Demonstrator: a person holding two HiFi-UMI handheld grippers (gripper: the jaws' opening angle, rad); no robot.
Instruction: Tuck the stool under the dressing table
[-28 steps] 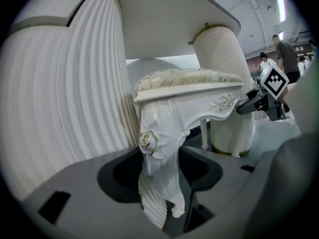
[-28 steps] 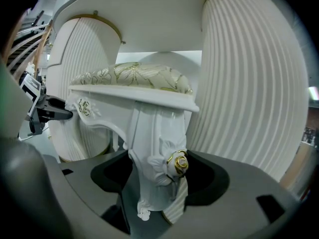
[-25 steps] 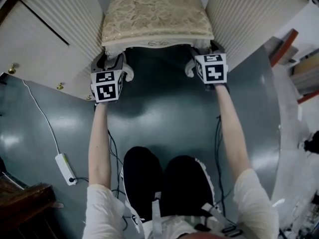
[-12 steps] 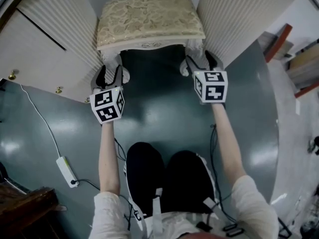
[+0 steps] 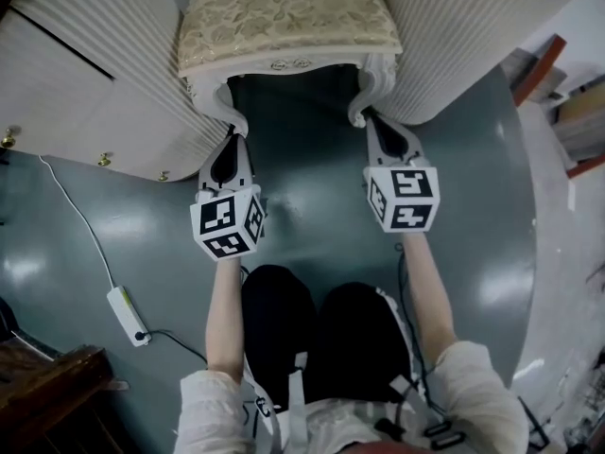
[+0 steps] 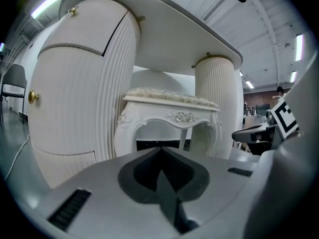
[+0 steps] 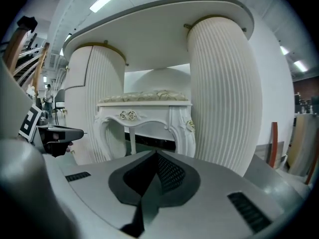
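Presently the white carved, beige-cushioned stool [image 5: 288, 17] stands between the two ribbed pedestals of the white dressing table [image 5: 454, 36]. Its long axis runs across the head view and its carved front rail faces the person. Only the gripper views show the tabletop [image 6: 164, 24] overhanging the seat, and only the head view shows the cushion's top and the grey floor [image 5: 302, 216]. The left gripper [image 5: 231, 138] and right gripper [image 5: 375, 121] have just closed, jaws together on nothing, tips near the front legs.
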